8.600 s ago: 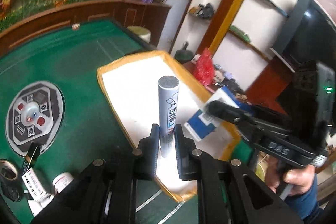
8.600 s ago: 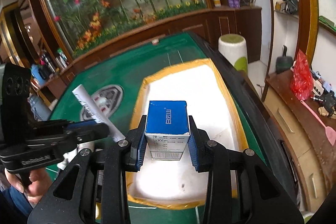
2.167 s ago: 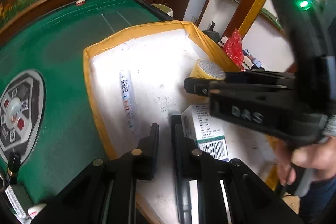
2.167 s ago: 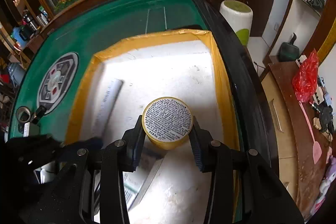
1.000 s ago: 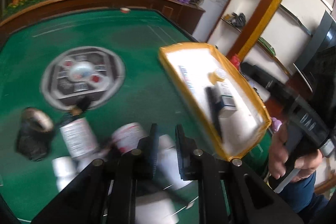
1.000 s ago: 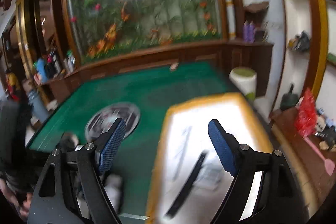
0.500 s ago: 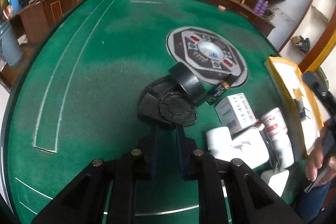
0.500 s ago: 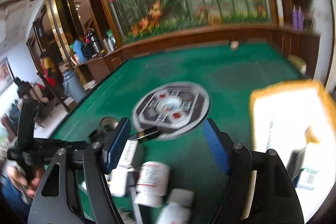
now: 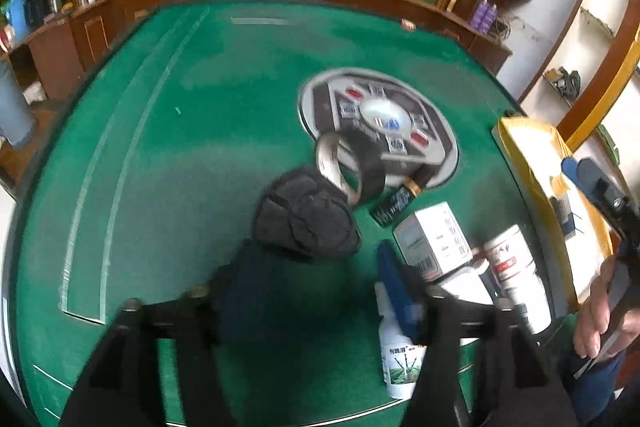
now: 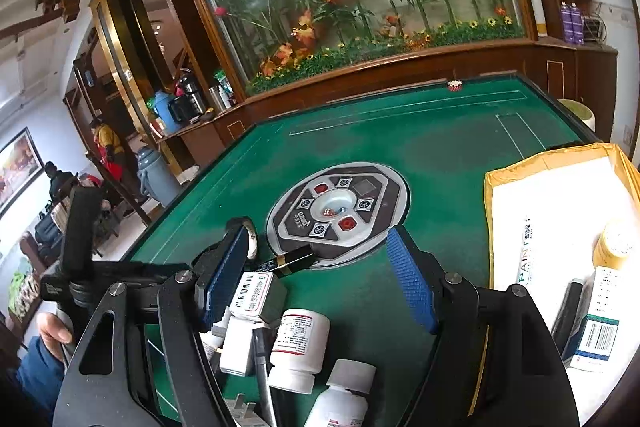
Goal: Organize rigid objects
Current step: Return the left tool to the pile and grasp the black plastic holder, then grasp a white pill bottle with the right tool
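1. The green felt surface [image 10: 400,139] is seen to fill both views, with a flower display behind glass and wooden cabinets beyond it.
2. A yellow-rimmed tray [image 10: 490,211] is set at the surface's right edge; a paint tube, a yellow jar and a box already lie in it.
3. A rumpled black object [image 9: 304,215] is lying just ahead of the left hand-held gripper [image 9: 316,291], whose jaws have just been opening and are spread wide, nothing between them.
4. The right hand-held gripper [image 10: 316,275] is held wide over the clutter, empty.
5. A white pill bottle [image 10: 298,347] is judged light, stiff and smooth; a grip across its body is advised.
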`<move>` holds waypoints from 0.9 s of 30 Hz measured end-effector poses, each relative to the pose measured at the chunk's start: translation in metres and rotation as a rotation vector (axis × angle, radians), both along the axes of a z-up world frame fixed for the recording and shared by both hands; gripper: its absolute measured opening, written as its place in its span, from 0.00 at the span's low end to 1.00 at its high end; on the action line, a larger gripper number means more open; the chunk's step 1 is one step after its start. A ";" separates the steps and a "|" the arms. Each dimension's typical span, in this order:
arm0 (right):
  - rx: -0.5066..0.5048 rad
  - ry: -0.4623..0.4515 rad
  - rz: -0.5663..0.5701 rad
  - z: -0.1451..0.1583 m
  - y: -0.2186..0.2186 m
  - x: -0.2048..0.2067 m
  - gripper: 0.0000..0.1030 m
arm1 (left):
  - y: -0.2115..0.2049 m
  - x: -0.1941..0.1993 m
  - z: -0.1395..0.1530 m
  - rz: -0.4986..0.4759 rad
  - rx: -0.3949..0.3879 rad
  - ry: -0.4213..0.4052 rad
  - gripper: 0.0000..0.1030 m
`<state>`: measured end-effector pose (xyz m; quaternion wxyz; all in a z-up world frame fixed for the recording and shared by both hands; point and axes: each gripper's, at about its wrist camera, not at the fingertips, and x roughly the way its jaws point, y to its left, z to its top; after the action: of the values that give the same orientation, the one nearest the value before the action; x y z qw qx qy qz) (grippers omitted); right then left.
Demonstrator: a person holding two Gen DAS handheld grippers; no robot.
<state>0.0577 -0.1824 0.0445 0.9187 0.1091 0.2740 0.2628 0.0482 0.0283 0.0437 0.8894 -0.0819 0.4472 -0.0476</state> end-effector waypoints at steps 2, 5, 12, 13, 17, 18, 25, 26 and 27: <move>0.004 0.009 0.008 -0.001 0.000 0.000 0.71 | 0.002 -0.003 0.006 -0.026 -0.054 -0.059 0.69; 0.014 0.008 0.019 0.000 -0.003 -0.002 0.71 | 0.001 0.000 0.009 -0.040 -0.091 -0.068 0.80; 0.018 0.017 0.018 0.000 -0.005 -0.001 0.71 | -0.009 0.041 -0.014 -0.014 0.046 0.051 0.80; 0.020 0.017 0.020 0.000 -0.005 -0.002 0.71 | -0.009 0.044 -0.018 -0.014 0.057 0.059 0.80; 0.015 0.029 0.021 -0.001 -0.004 -0.001 0.71 | -0.015 0.054 -0.035 -0.020 0.124 0.103 0.78; 0.015 0.037 0.023 -0.002 -0.004 -0.001 0.71 | -0.017 0.052 -0.036 -0.032 0.139 0.094 0.75; -0.104 0.244 0.070 -0.028 0.014 0.015 0.54 | 0.000 0.022 -0.034 0.021 0.098 0.067 0.68; -0.125 0.265 0.076 -0.031 0.016 0.016 0.49 | 0.002 0.018 -0.034 0.023 0.103 0.060 0.68; -0.147 0.285 0.087 -0.034 0.019 0.016 0.47 | 0.002 0.016 -0.034 0.023 0.104 0.056 0.68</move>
<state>0.0738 -0.1630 0.0105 0.8638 0.0659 0.4244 0.2633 0.0643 0.0306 0.0098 0.8801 -0.0418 0.4727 -0.0116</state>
